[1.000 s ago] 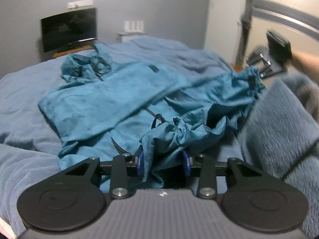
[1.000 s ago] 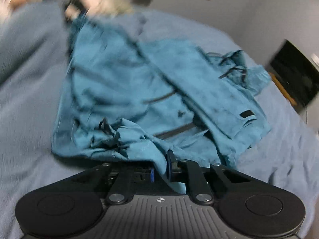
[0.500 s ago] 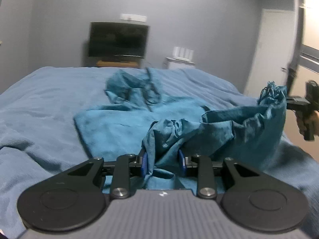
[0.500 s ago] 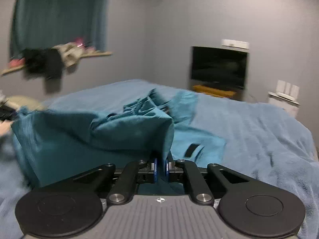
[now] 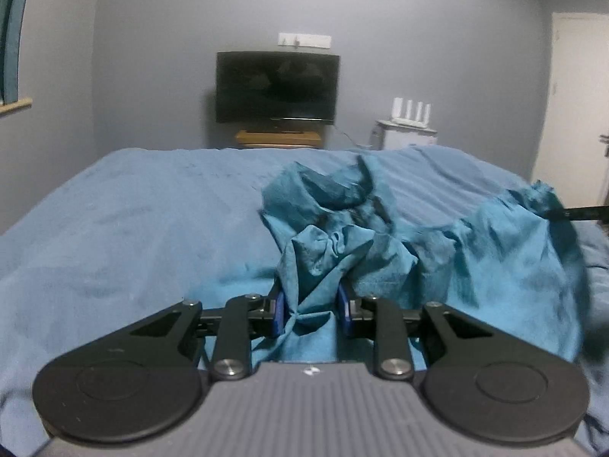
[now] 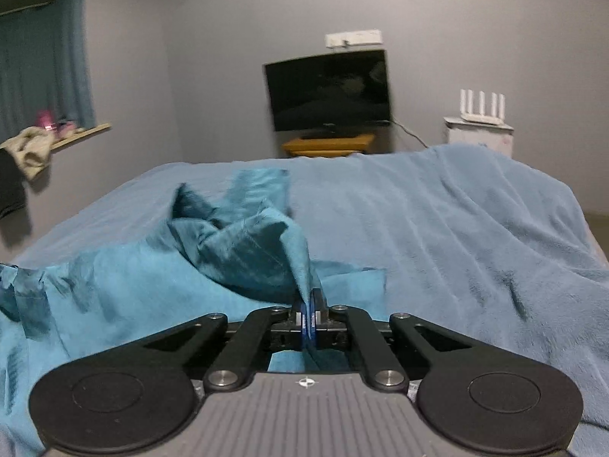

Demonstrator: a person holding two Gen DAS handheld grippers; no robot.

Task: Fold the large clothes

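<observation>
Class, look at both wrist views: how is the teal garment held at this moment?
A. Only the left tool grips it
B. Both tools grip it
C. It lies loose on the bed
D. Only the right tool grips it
B: the left tool pinches a bunch of the teal garment, and the right tool is clamped on another edge of it.

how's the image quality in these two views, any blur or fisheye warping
Left wrist view: dim room light, the teal garment smeared by motion at its right edge, walls bowed by the fisheye, left tongs sharp. Right wrist view: the TV slightly blurred and tilted, right tongs crisp, corners darkened.
</observation>
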